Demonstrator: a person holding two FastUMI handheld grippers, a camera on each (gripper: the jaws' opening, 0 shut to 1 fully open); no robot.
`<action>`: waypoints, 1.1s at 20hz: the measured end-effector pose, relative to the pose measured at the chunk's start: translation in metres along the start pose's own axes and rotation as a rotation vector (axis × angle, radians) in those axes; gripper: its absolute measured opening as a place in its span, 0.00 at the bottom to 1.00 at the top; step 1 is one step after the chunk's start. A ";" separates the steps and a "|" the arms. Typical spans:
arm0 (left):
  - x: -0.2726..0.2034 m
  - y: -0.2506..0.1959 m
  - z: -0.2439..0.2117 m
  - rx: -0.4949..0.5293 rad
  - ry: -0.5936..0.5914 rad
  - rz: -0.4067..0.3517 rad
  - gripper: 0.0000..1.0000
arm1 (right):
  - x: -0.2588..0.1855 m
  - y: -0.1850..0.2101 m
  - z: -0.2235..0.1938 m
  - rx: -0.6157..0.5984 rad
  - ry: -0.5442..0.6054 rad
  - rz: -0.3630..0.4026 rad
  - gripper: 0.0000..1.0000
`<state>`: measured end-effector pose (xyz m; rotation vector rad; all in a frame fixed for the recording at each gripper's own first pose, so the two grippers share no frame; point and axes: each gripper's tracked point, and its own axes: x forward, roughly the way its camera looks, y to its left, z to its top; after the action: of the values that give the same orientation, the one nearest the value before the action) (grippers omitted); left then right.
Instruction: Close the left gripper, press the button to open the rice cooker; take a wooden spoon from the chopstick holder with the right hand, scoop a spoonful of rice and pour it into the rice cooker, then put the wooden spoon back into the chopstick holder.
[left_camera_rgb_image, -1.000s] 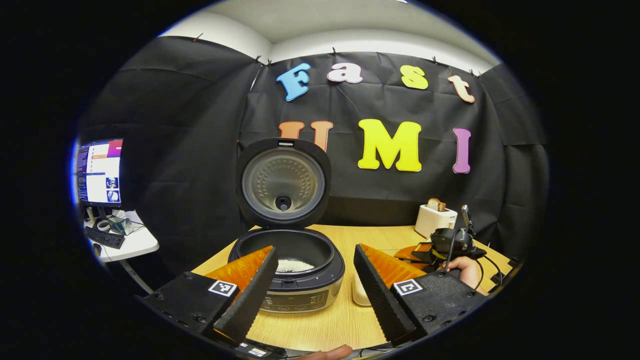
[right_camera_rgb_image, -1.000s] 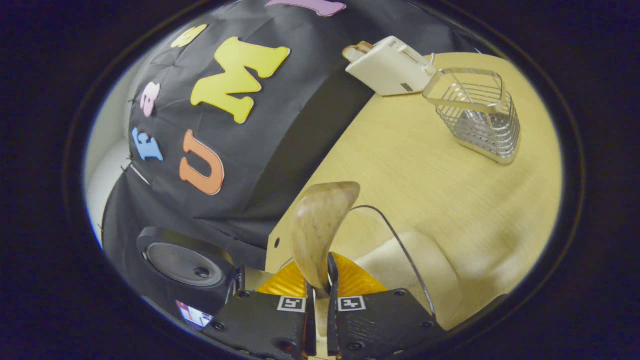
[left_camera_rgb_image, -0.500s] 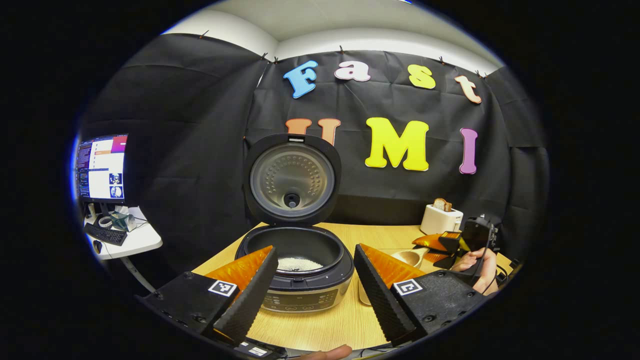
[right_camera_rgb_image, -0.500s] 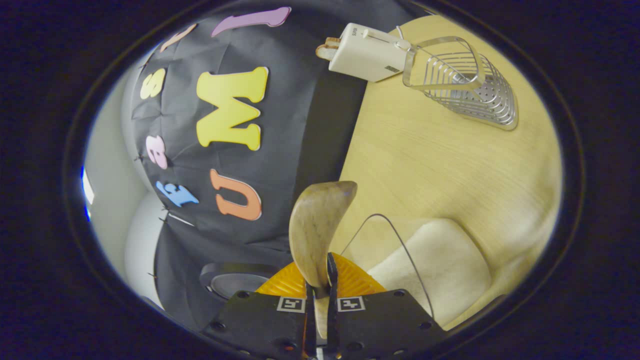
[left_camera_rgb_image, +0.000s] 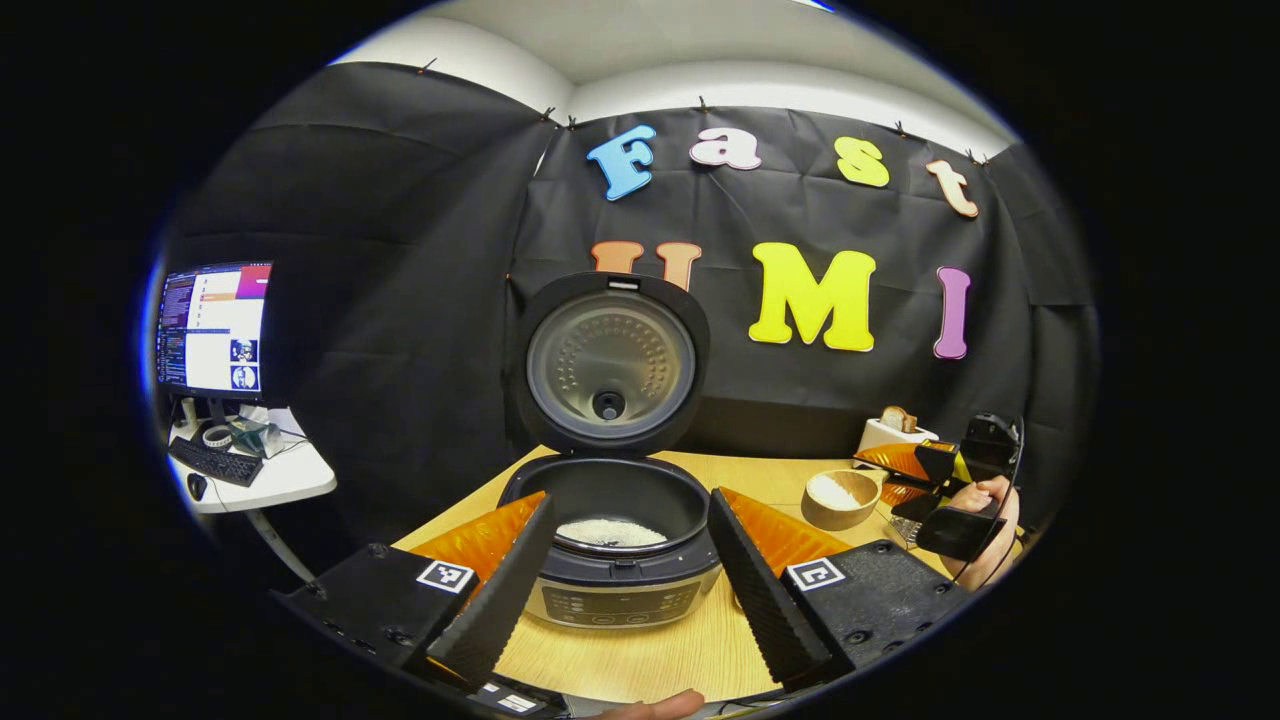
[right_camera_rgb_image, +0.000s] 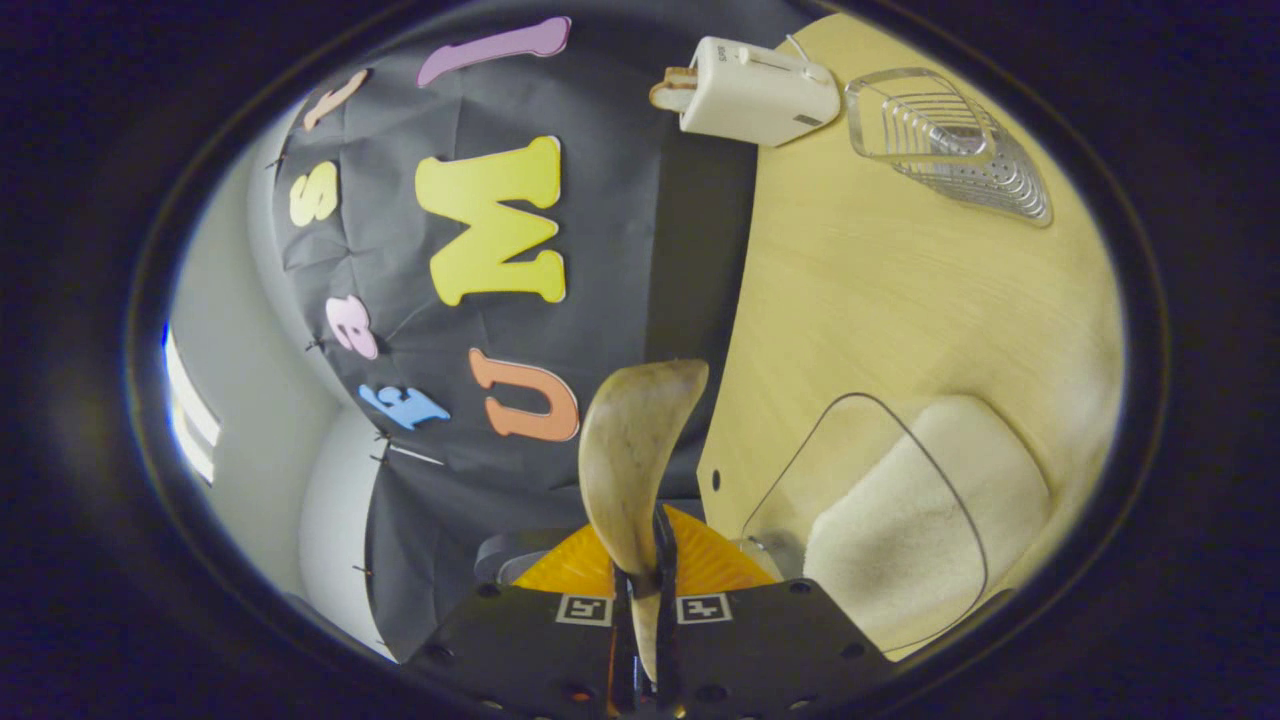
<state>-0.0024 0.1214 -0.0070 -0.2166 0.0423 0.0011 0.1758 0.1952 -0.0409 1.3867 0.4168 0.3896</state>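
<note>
The rice cooker (left_camera_rgb_image: 615, 585) stands open on the table, its lid (left_camera_rgb_image: 610, 365) upright and white rice (left_camera_rgb_image: 610, 532) in the pot. My left gripper (left_camera_rgb_image: 630, 600) hangs open just in front of it, one finger on either side of the pot, touching nothing. To the right a hand (left_camera_rgb_image: 985, 505) holds my right gripper (left_camera_rgb_image: 935, 480) above the table. In the right gripper view that gripper (right_camera_rgb_image: 640, 610) is shut on the wooden spoon (right_camera_rgb_image: 630, 460), whose bowl stands edge-on and looks empty. The wire chopstick holder (right_camera_rgb_image: 945, 145) sits far off, beside the toaster.
A wooden bowl (left_camera_rgb_image: 838, 498) with white rice sits between the cooker and the right gripper. A toaster (right_camera_rgb_image: 755, 90) with bread stands at the table's back edge. A pale heap ringed by a thin line (right_camera_rgb_image: 920, 520) lies near the spoon. A side desk with a monitor (left_camera_rgb_image: 215, 330) stands left.
The right gripper has moved away from the cooker to the right and rolled, still gripping the spoon; the cooker lid slid out of its view. The left gripper stayed open.
</note>
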 end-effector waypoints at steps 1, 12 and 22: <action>0.000 0.002 -0.001 -0.003 0.000 0.007 1.00 | 0.005 0.003 -0.007 -0.021 0.007 -0.014 0.06; -0.001 0.027 0.001 -0.049 -0.002 0.022 0.98 | 0.069 0.059 -0.089 -0.313 0.050 -0.066 0.08; -0.004 0.050 0.005 -0.070 -0.013 0.071 1.00 | 0.122 0.108 -0.135 -0.927 -0.032 -0.172 0.08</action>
<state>-0.0062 0.1711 -0.0127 -0.2848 0.0372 0.0746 0.2122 0.3868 0.0412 0.4503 0.2657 0.3496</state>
